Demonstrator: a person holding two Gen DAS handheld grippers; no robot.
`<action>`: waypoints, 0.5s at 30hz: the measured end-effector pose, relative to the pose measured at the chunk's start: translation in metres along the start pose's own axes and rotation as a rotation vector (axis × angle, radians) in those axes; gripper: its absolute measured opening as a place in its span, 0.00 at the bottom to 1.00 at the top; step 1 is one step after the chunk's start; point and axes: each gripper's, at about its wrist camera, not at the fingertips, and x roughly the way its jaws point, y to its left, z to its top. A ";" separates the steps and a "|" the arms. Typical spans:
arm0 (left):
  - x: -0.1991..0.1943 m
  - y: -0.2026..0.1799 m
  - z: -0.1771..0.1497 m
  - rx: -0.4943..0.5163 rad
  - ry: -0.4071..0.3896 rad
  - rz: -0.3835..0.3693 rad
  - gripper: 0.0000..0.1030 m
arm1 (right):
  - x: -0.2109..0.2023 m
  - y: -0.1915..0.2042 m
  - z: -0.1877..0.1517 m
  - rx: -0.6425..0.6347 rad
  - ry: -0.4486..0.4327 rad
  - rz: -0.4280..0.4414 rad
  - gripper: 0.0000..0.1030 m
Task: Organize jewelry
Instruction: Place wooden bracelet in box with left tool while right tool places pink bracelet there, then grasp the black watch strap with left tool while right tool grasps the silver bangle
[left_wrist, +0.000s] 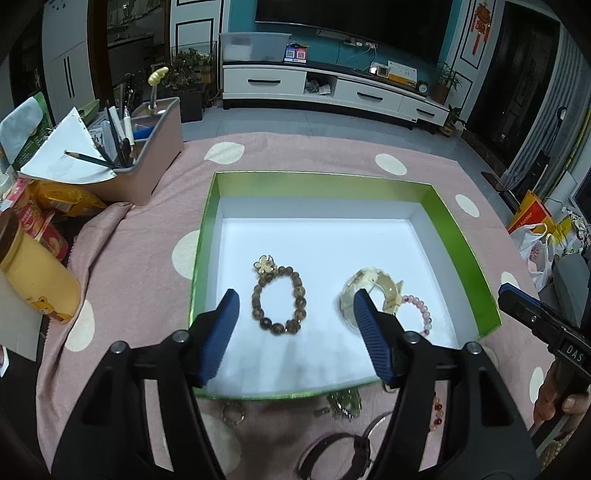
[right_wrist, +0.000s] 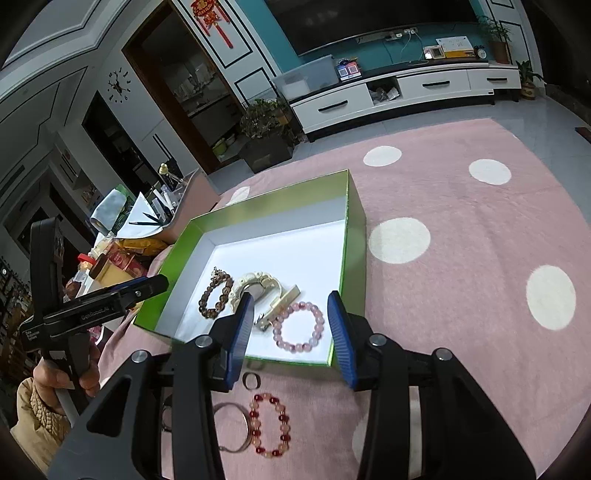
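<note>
Left wrist view: the left claw (left_wrist: 295, 306) hangs over the near part of a green box (left_wrist: 461, 236) with a white floor, its blue pads (left_wrist: 221, 332) spread wide and holding nothing. Between them on the box floor lies a brown bead bracelet (left_wrist: 279, 299) with a gold flower charm. To its right lie a pale cream bangle (left_wrist: 364, 291) and a pink bead bracelet (left_wrist: 419, 314), partly hidden by the right pad. The box sits on a worktop covered by a pink cloth (left_wrist: 140, 266) with cream dots. More jewelry lies on the cloth in front of the box (a small ring (left_wrist: 233, 412), a dark bangle (left_wrist: 332, 448)). A pen organizer (left_wrist: 155, 147) stands at the far left.

Right wrist view: the right claw (right_wrist: 291, 321) is partly open and empty, poised over the box's near right corner (right_wrist: 354, 229). The pink bead bracelet (right_wrist: 298, 326) lies on the box floor between its pads, touching neither. The cream bangle (right_wrist: 255, 286) lies just left, then the brown bracelet (right_wrist: 214, 299). On the cloth before the box lie a red and peach bead bracelet (right_wrist: 267, 424), a metal bangle (right_wrist: 236, 428) and a ring (right_wrist: 251, 380). The left claw (right_wrist: 147, 286) shows at the left, held by a hand (right_wrist: 55, 376).
</note>
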 end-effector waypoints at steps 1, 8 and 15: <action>-0.003 0.001 -0.002 -0.001 -0.002 0.000 0.66 | -0.004 0.000 -0.002 -0.004 -0.004 -0.004 0.41; -0.024 0.008 -0.027 -0.008 0.012 0.008 0.67 | -0.019 0.005 -0.019 -0.026 0.000 -0.022 0.41; -0.036 0.015 -0.060 -0.029 0.053 0.014 0.67 | -0.025 0.011 -0.040 -0.045 0.029 -0.031 0.41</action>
